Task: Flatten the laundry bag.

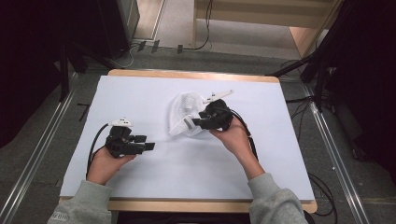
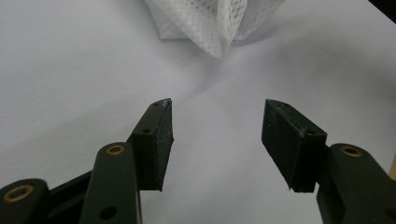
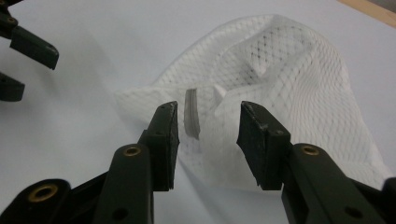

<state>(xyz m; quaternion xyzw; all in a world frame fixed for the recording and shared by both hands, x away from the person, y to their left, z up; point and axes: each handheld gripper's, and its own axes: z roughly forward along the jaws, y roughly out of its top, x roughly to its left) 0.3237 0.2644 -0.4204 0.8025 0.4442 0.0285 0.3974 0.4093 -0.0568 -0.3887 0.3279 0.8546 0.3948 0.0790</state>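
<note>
A white mesh bag lies crumpled on the white table top, a little right of the middle. My right gripper reaches into its right side from the right. In the right gripper view the jaws stand apart around a fold of the mesh bag, with a small grey tab close to the left jaw; the pads do not press on it. My left gripper rests low at the left, open and empty, pointing toward the bag. In its own view the left gripper frames bare table, with the bag ahead.
The table has a wooden rim and bare white surface on all sides of the bag. The left gripper shows at the top left of the right gripper view. Dark stands and cables crowd the floor around the table.
</note>
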